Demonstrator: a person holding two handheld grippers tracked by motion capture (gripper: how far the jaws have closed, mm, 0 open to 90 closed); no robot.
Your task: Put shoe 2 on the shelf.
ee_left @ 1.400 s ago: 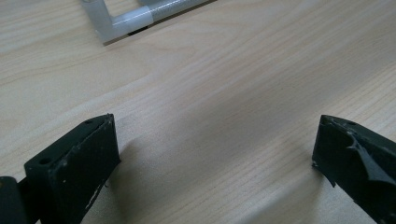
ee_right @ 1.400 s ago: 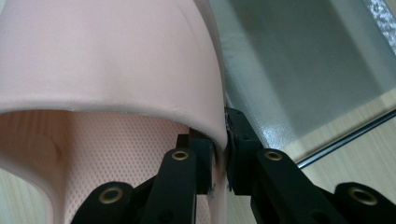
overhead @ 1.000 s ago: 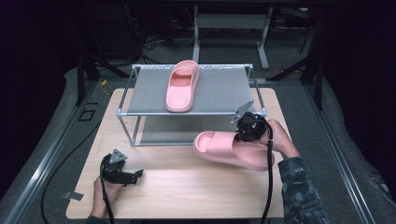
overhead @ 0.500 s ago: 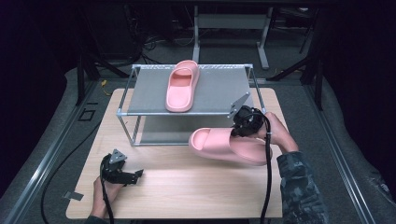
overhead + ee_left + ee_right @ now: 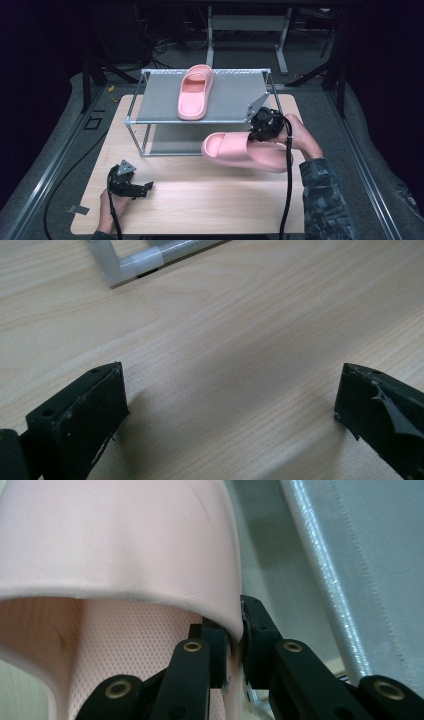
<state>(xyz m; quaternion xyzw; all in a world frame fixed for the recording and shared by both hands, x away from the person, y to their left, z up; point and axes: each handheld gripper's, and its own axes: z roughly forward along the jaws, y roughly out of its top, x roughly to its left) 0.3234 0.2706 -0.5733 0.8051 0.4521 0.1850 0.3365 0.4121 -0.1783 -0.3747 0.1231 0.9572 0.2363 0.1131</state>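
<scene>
High view: the right tongs (image 5: pixel 260 134) clamp a pink slide sandal (image 5: pixel 240 150), held above the wooden worktop (image 5: pixel 200 200) just before the metal shelf rack (image 5: pixel 225 100), where a second pink sandal (image 5: pixel 195 92) lies. The left tongs (image 5: pixel 142 189) rest near the worktop's front edge.

Left gripper view: jaws wide apart, nothing between them.

Right gripper view: jaws pinched on the sandal's strap (image 5: pixel 150 545).

No legible text, label, brand, number or sign on anything in view.

We're looking at a lab setup: a wooden table (image 5: pixel 200 200) sitting on grey matting, cables (image 5: pixel 165 47) trailing, metal stands (image 5: pixel 245 25) behind in darkness.
</scene>
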